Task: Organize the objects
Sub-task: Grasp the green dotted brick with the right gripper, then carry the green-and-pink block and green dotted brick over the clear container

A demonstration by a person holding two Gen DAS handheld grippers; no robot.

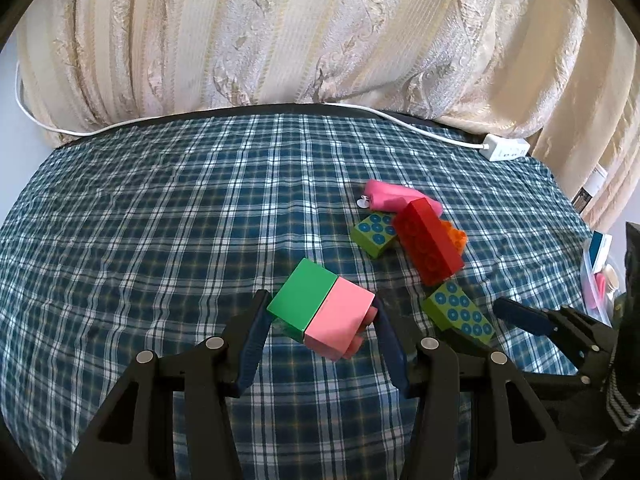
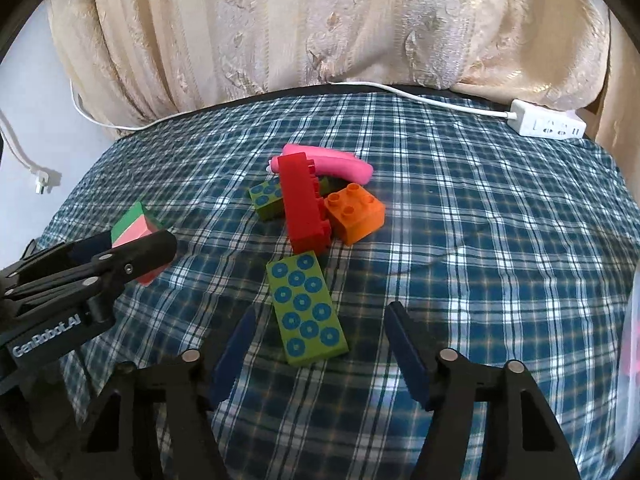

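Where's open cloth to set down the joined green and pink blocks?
Free: the plaid cloth left of the joined green-and-pink plastic blocks, back to the white cable. Crowded: around the red plastic brick and dotted green bricks.

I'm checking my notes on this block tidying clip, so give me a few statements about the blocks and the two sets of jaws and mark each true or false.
1. The left gripper holds a green and pink block pair between its jaws. True.
2. The right gripper is clamped on the orange block. False: its jaws are open around the long green dotted block, which lies on the cloth.
3. The red block leans in the pile beside the orange block. True.
4. The tablecloth is plain white. False: it is blue plaid.
5. A white power strip lies at the table's far edge. True.
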